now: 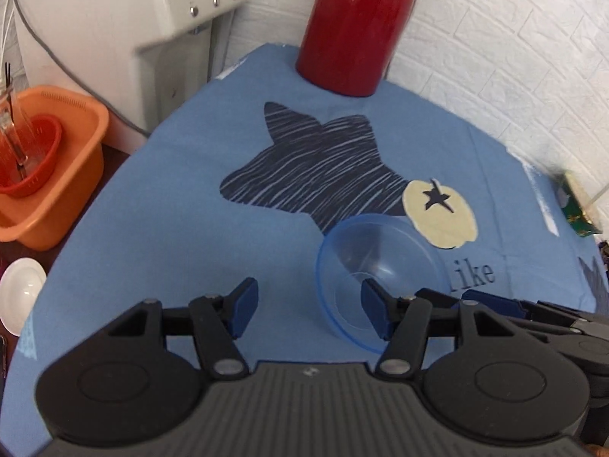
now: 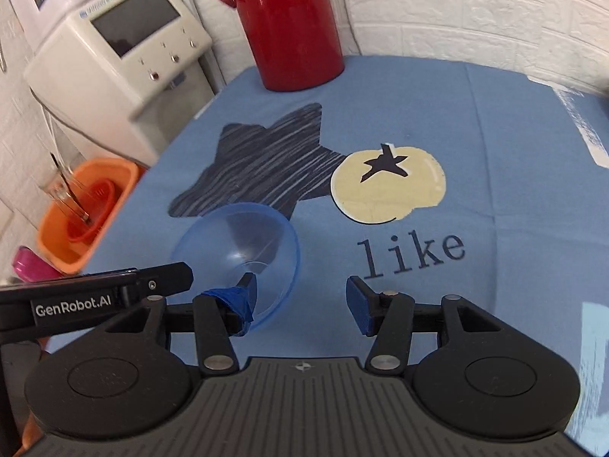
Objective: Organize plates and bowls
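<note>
A clear blue plastic bowl (image 1: 380, 262) (image 2: 243, 236) sits on the blue tablecloth (image 1: 198, 236) (image 2: 495, 152), just in front of both grippers. My left gripper (image 1: 309, 308) is open, and its right fingertip (image 1: 375, 312) overlaps the bowl's near rim. My right gripper (image 2: 301, 304) is open too, with its taped left fingertip (image 2: 239, 304) at the bowl's near edge. Whether either pad touches the bowl, I cannot tell. Nothing lies between either pair of fingers. A white dish (image 1: 23, 293) rests off the cloth at far left.
A red thermos jug (image 1: 354, 26) (image 2: 289, 26) stands at the back of the cloth. A white appliance (image 1: 125, 19) (image 2: 121, 49) is at back left. An orange basin (image 1: 57, 175) (image 2: 87, 205) holds a red strainer and a glass. A white brick wall runs behind.
</note>
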